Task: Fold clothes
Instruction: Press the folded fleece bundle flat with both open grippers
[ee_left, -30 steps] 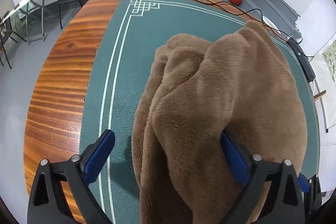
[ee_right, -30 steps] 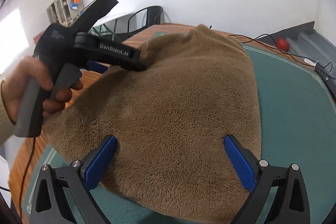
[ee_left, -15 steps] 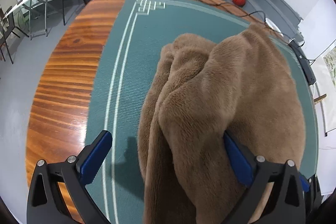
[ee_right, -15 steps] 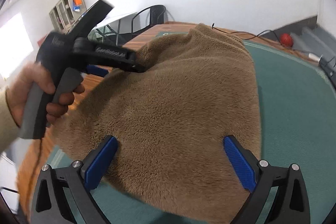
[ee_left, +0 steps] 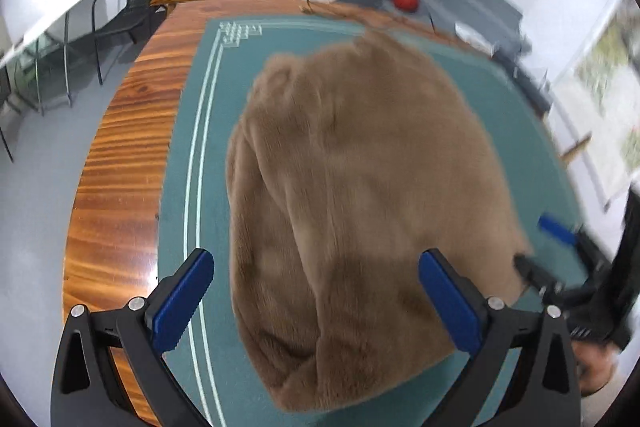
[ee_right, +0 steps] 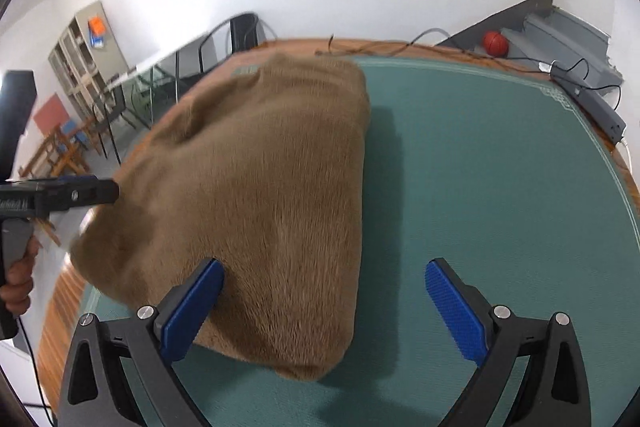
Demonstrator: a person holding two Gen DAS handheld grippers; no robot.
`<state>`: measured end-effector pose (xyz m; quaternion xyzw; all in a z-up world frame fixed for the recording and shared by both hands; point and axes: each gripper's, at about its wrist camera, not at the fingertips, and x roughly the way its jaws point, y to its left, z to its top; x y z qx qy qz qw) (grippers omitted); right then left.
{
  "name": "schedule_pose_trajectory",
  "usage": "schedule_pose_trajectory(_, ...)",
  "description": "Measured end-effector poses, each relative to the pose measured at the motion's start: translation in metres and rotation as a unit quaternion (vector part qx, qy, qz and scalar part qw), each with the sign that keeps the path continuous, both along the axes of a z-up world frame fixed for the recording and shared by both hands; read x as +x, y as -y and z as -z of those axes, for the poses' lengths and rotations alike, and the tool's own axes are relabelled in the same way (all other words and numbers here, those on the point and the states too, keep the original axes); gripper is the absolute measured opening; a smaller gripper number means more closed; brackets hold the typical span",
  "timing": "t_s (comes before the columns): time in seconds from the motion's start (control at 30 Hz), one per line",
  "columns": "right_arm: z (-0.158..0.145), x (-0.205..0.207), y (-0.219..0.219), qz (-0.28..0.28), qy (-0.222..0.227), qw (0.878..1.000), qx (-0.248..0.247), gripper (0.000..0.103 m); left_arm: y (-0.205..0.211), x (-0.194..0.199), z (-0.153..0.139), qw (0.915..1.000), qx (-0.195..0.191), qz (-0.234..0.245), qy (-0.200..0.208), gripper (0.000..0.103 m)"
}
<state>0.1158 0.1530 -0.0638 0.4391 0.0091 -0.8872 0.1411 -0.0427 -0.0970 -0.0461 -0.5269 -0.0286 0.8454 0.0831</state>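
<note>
My left claw [ee_left: 316,291] and right claw [ee_right: 324,307] both gape apart, gripping nothing. The brown fleece garment [ee_left: 360,195] lies bunched on the green mat [ee_right: 500,187] just ahead of them, blocking the table [ee_left: 120,155] beyond; farther off, a black chair [ee_left: 128,7] and red ball [ee_right: 495,43].

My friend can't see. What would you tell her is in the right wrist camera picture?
A fluffy brown garment lies folded on a green mat, with the right gripper open just above its near edge. The left gripper reaches in from the left side.
</note>
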Motion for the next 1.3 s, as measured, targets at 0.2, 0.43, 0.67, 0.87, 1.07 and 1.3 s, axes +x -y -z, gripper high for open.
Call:
schedule_pose_trajectory(0.2, 0.020, -0.006, 0.005, 0.001, 0.011, 1.000, 0.003, 0.102, 0.010, 0.001, 0.031, 0.9989, 0.032, -0.023, 0.024, 0.103)
schedule_pose_trajectory(0.43, 0.038, -0.004, -0.001, 0.009, 0.022, 0.999, -0.032, 0.102, 0.021, 0.001, 0.044, 0.9970, 0.068, -0.023, 0.029, 0.103)
schedule_pose_trajectory(0.67, 0.038, -0.005, 0.001, 0.010, 0.024, 0.999, -0.026, 0.102, 0.022, 0.000, 0.042, 0.9970, 0.066, -0.021, 0.034, 0.103)
schedule_pose_trajectory(0.87, 0.005, -0.002, 0.000, 0.020, 0.010, 1.000, -0.008, 0.102, 0.006, 0.009, 0.011, 0.9999, 0.007, -0.015, -0.004, 0.103)
schedule_pose_trajectory(1.07, 0.011, 0.003, 0.008, 0.016, 0.013, 1.000, 0.016, 0.102, -0.003, 0.016, 0.016, 0.9999, -0.007, -0.008, -0.009, 0.103)
schedule_pose_trajectory(1.3, 0.025, 0.002, 0.008, 0.017, 0.016, 1.000, 0.016, 0.102, 0.001, 0.022, 0.034, 0.9999, 0.012, -0.012, -0.003, 0.103)
